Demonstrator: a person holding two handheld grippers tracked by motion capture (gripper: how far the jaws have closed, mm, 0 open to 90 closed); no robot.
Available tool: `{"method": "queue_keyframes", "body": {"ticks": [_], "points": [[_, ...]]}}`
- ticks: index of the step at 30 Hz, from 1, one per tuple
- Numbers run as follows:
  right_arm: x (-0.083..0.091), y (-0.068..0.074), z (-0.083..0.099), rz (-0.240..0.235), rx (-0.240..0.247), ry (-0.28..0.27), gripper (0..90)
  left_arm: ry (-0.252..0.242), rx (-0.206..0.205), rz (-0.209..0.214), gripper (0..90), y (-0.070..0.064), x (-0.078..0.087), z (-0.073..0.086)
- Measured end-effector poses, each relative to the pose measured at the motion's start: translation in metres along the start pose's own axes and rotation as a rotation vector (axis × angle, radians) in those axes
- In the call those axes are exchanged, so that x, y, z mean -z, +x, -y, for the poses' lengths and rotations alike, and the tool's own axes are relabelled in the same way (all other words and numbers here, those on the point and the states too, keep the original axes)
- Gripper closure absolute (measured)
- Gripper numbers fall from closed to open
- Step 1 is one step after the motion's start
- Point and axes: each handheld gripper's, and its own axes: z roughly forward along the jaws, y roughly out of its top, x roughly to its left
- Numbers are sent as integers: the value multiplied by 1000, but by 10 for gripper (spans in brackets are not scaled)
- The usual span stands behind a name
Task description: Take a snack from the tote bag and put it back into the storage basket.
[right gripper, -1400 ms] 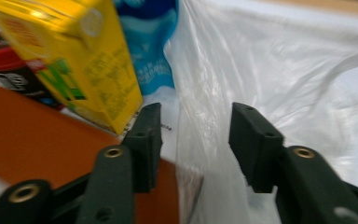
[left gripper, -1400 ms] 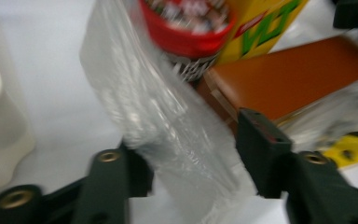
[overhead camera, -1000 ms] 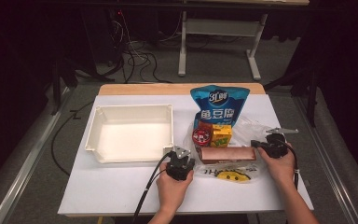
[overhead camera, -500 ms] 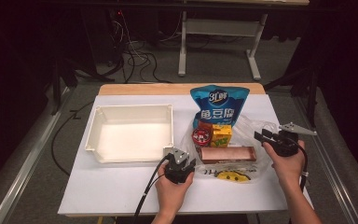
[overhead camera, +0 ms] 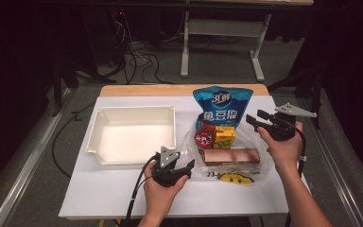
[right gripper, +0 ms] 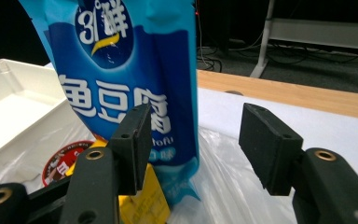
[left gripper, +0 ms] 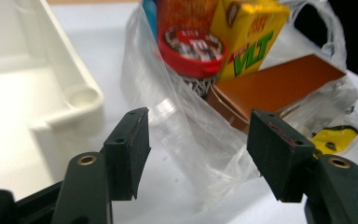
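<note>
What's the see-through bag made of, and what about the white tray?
The see-through bag looks like thin, glossy plastic film: it crinkles, shines, and shows the snacks inside. The white tray seems hard moulded plastic, smooth and slightly matte, with thick rounded rims.

Two grippers are over the table: the left gripper (overhead camera: 186,166) and the right gripper (overhead camera: 254,118), each with its two jaws apart. Just ahead of the left gripper lies one clear plastic bag (left gripper: 186,140), and in it one red-lidded tub (left gripper: 193,49), one yellow carton (left gripper: 249,37) and one brown box (left gripper: 275,88). Ahead of the right gripper stands one blue pouch (right gripper: 130,84). Beside the left gripper sits one white tray (overhead camera: 134,113).
</note>
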Motion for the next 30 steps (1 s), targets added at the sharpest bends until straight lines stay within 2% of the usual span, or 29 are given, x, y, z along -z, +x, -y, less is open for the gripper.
{"method": "queue_keyframes", "body": {"ticks": [2, 3, 5, 6, 7, 10, 14, 17, 18, 20, 22, 23, 24, 25, 26, 27, 28, 29, 30], "points": [[-3, 1, -4, 3, -3, -10, 439, -20, -31, 2, 356, 4, 9, -7], [-3, 1, -4, 3, -3, -10, 439, -20, -31, 2, 350, 4, 9, -7], [-6, 1, -7, -3, -9, -14, 420, -53, -30, 10, 343, 10, 16, -13], [-10, 1, -9, 1, -10, 2, 403, -79, -19, 9, 322, 17, 21, -17], [-10, 1, -9, 1, -10, 2, 403, -79, -19, 9, 317, 17, 21, -17], [-17, 2, -12, -3, -5, 18, 367, -90, -9, 19, 309, 34, 30, -23], [-30, 2, -15, -30, -20, 18, 344, -118, 7, 4, 298, 56, 44, -20], [-36, 4, -14, -41, -24, 22, 335, -133, 9, -11, 298, 63, 49, -17], [-43, 6, -13, -47, -26, 28, 330, -126, -6, -19, 295, 68, 52, -15], [-45, 7, -13, -51, -29, 30, 330, -126, -13, -24, 294, 72, 54, -13], [-58, 8, -10, -66, -41, 47, 327, -137, 10, -25, 299, 80, 60, -11], [-58, 8, -10, -66, -41, 47, 327, -137, 10, -25, 305, 80, 60, -11], [-65, 11, -8, -63, -29, 55, 332, -146, 24, -35, 309, 85, 63, -10], [-65, 11, -8, -63, -29, 55, 332, -146, 24, -35, 315, 85, 63, -10], [-73, 14, -6, -89, -22, 57, 336, -156, 33, -40, 324, 89, 66, -10], [-73, 14, -6, -89, -22, 57, 336, -156, 33, -40, 332, 89, 66, -10], [-77, 20, -5, -73, 16, 51, 359, -165, 42, -45, 338, 92, 68, -10], [-77, 20, -5, -73, 16, 51, 359, -165, 42, -45, 344, 92, 68, -10], [-76, 26, -6, -51, 70, 36, 498, -163, 48, -47, 350, 94, 69, -10]]}}
